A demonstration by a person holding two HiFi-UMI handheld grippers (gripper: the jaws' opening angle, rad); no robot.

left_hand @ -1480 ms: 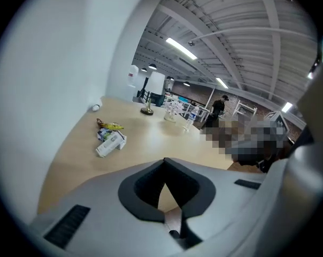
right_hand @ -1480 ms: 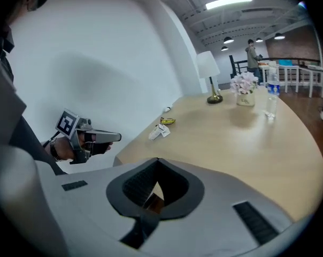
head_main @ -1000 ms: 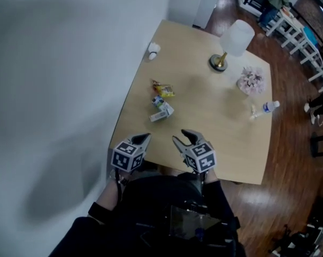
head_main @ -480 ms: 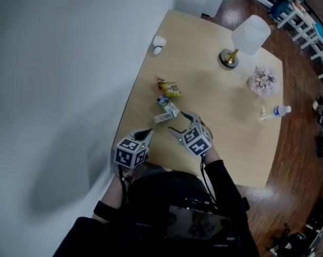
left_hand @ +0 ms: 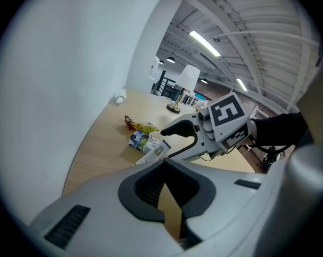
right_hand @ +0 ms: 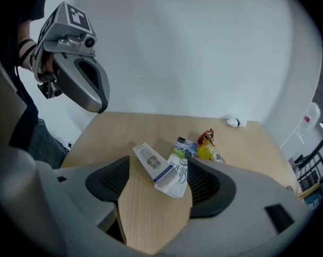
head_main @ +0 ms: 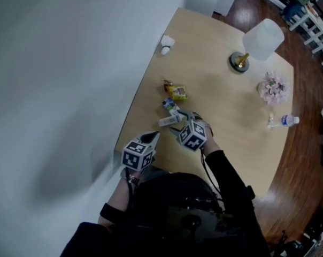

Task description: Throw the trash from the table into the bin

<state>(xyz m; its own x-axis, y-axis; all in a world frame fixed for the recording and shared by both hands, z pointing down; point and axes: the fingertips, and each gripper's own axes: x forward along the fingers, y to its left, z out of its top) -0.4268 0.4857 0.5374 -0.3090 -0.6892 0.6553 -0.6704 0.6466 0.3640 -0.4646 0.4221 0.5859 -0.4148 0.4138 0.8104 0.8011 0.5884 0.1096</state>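
The light wooden tabletop point(head_main: 225, 122) has one long edge against the white wall point(head_main: 70, 90), with bare wood right of the trash. The right tool point(right_hand: 157, 171), its jaws just opened wide, stands around the flat white carton box point(right_hand: 151, 162) without pressing it. The left tool point(left_hand: 164, 164) is closed and empty.

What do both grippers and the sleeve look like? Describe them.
Both the left gripper and right gripper are light grey, with curved jaws lined by dark ribbed pads. Each carries a white cube of black square markers. The right arm wears a black sleeve. The right jaws have just been opening, a carton between them.
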